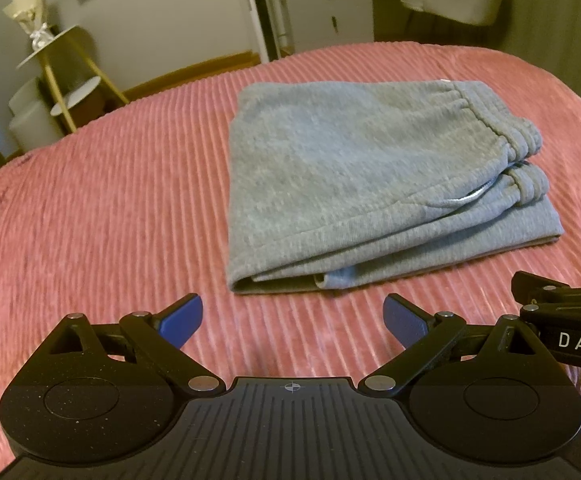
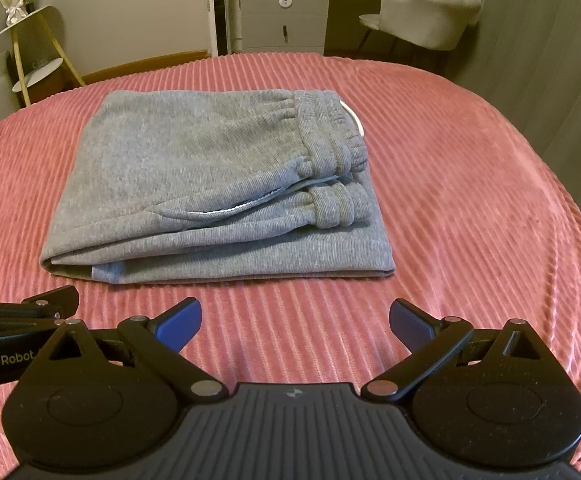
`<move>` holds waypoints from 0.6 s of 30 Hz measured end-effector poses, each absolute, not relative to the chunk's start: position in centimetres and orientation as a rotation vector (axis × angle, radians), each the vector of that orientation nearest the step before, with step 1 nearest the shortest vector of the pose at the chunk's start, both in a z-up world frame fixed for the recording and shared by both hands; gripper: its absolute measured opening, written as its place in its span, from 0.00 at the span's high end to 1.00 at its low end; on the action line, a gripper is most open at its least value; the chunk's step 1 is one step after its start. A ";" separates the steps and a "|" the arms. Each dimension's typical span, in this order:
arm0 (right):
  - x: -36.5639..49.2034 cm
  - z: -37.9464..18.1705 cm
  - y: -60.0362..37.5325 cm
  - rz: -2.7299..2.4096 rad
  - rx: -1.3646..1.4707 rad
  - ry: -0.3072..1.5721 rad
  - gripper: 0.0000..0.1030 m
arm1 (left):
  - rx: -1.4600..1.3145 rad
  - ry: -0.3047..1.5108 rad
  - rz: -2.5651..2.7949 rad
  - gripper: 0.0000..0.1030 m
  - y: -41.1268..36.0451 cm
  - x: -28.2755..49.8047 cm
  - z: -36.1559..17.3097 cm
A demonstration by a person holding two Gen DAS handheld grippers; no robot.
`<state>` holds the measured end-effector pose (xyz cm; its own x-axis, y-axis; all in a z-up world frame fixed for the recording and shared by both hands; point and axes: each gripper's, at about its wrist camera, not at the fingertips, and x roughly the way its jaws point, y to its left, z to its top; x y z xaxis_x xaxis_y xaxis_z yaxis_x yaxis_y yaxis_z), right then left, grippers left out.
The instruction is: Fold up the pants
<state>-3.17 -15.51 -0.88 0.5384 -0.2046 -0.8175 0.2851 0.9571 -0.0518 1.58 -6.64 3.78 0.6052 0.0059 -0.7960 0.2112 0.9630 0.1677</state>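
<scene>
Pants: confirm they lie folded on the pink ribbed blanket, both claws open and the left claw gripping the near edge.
One detail is wrong. The left claw grips nothing: the left wrist view shows it open, short of the pants, over bare blanket. The rest holds: pants folded, right claw open too.

The folded pants (image 2: 214,184) lie on the bedspread (image 2: 470,200), a cabinet (image 2: 284,20) and chair (image 2: 430,16) behind.

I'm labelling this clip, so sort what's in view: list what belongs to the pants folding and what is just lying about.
Belongs to the job:
grey pants, folded
pink bedspread under them
left hand-held gripper, open
right hand-held gripper, open

Just lying about:
chair
cabinet
gold shelf stand
</scene>
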 end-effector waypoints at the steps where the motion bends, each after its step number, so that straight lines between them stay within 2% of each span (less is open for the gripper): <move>1: -3.2 -0.9 -15.5 -0.292 0.091 0.960 0.03 | 0.255 0.917 -0.121 0.03 -6.6 1.6 3.8; 18: -3.2 -1.0 -15.5 -0.293 0.089 0.961 0.03 | 0.255 0.923 -0.121 0.03 -6.7 1.6 3.7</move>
<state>-3.15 -15.48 -0.98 0.5362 -0.2068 -0.8184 0.2854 0.9568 -0.0548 1.63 -6.66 3.66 0.5990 0.0058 -0.8008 0.2117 0.9632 0.1654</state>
